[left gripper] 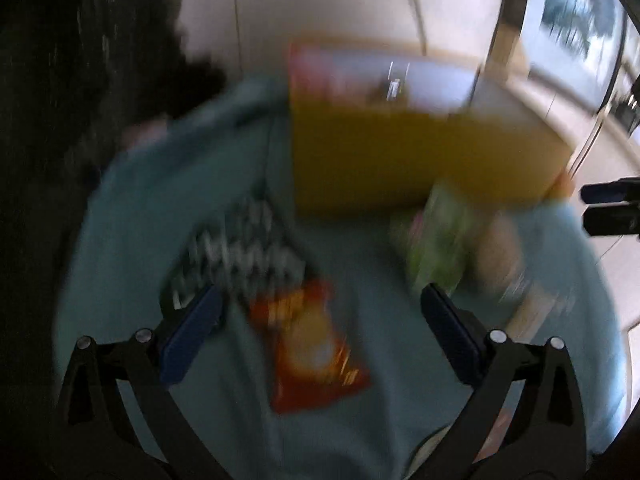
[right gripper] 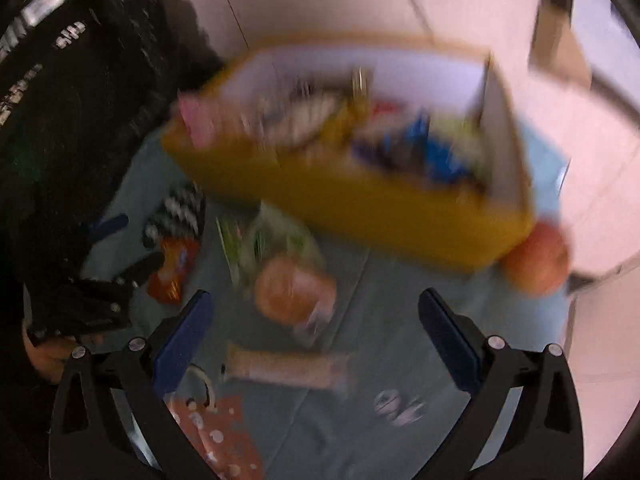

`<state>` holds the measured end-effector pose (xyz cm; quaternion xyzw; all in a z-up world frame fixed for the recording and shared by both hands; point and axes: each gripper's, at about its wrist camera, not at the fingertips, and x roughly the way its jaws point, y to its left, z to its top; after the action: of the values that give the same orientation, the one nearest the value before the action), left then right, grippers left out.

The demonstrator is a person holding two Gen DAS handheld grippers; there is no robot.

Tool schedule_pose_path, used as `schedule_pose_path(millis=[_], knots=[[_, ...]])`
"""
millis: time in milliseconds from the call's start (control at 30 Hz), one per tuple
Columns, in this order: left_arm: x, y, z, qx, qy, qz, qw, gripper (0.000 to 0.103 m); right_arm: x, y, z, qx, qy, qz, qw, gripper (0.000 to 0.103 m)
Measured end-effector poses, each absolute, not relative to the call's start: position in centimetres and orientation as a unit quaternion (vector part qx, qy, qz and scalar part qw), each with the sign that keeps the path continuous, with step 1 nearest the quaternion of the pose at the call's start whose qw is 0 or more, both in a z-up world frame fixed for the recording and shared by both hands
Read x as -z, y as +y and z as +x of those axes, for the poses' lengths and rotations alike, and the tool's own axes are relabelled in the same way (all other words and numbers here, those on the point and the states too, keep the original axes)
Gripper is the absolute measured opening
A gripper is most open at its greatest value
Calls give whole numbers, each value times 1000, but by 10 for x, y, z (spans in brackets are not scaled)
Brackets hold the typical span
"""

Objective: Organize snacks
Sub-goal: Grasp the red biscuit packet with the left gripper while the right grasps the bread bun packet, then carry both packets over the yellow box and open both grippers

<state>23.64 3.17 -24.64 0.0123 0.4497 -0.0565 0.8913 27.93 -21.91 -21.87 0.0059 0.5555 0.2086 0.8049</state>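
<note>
In the left wrist view, the left gripper [left gripper: 320, 312] is seen with its jaws spread wide and nothing is held between them. A red and orange snack bag [left gripper: 316, 348] is lying on the light blue cloth [left gripper: 160, 200] just below the gap of the jaws. A black and white patterned packet [left gripper: 240, 256] is placed beside the left finger, touching the red bag. A green packet [left gripper: 436, 240] is found ahead of the right finger. Further ahead, a yellow box [left gripper: 420, 152] is standing on the cloth. The picture is strongly blurred.

In the right wrist view, the right gripper [right gripper: 316, 320] is also opened wide and empty. An orange round packet [right gripper: 292, 288] is lying between the fingertips, slightly ahead, with the green packet [right gripper: 264, 240] behind it. A long brown bar [right gripper: 280, 368] is seen below, inside the gap. The yellow box [right gripper: 360, 208], filled with mixed snacks, is ahead. An orange round thing [right gripper: 536, 260] is resting at its right corner. The left gripper [right gripper: 132, 252] is visible far left, held by a hand [right gripper: 48, 352].
</note>
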Motion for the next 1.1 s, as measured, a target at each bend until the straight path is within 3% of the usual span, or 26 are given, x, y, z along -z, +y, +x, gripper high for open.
schedule_pose_path(millis=[567, 633, 667, 767, 1100], knots=[[299, 46, 246, 21, 461, 12, 887, 101, 289, -182, 309, -149, 614, 103, 769, 99], [297, 45, 242, 41, 453, 16, 890, 83, 285, -186, 305, -155, 605, 92, 776, 84], [295, 44, 240, 51, 449, 22, 892, 67, 284, -192, 303, -160, 602, 100, 776, 82], [286, 49, 238, 70, 442, 0, 895, 52, 277, -206, 296, -166, 592, 97, 783, 80], [274, 53, 213, 67, 436, -8, 897, 47, 267, -227, 267, -159, 575, 27, 802, 77]])
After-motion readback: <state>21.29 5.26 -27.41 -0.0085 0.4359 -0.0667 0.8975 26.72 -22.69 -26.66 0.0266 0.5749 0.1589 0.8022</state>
